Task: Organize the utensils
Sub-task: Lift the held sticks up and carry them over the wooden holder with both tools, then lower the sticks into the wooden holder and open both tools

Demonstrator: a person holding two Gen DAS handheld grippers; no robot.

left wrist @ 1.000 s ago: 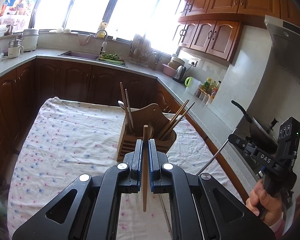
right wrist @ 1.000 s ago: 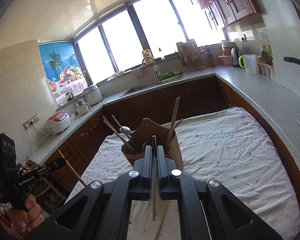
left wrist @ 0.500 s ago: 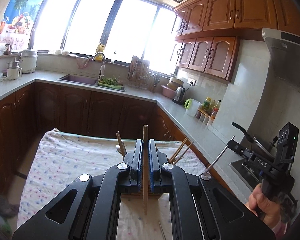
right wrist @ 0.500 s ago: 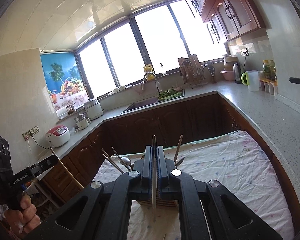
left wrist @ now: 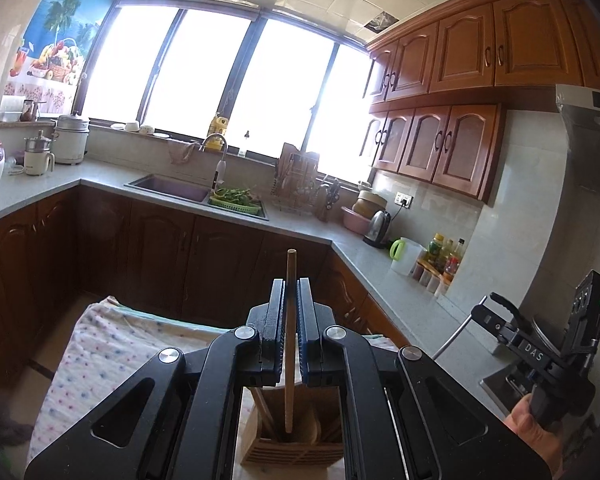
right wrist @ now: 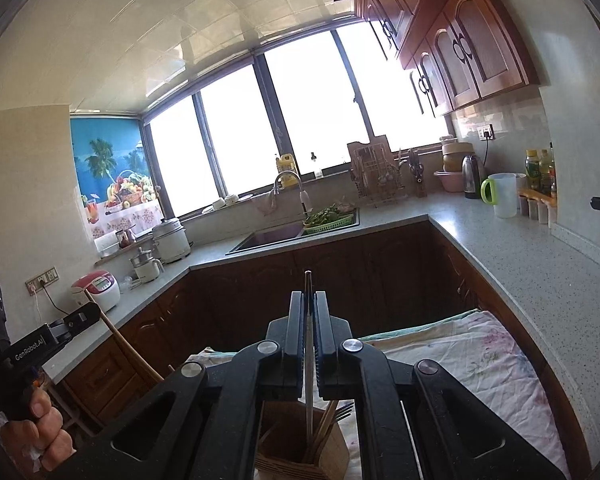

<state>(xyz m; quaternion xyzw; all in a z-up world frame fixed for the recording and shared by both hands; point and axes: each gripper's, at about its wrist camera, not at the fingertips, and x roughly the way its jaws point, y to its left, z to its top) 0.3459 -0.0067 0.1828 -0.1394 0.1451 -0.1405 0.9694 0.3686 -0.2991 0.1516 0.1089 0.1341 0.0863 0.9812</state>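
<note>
Left claw (left wrist: 290,320): closed tight on a wooden chopstick (left wrist: 289,344), which is held upright, its lower end inside the wooden utensil holder (left wrist: 292,444).
Right claw (right wrist: 309,332): closed tight on a thin metal chopstick (right wrist: 308,400), which is held upright, its lower end inside the same holder (right wrist: 300,446).
Utensil holder: stood on the desk, on a floral tablecloth (left wrist: 96,360); other chopsticks (right wrist: 326,420) and a fork (right wrist: 344,410) are seen leaning in a compartment beside the metal chopstick.
Compartments: which ones are entered by the held chopsticks cannot be told.
Background: a sink (left wrist: 172,188) is set in the kitchen worktop under the window.
</note>
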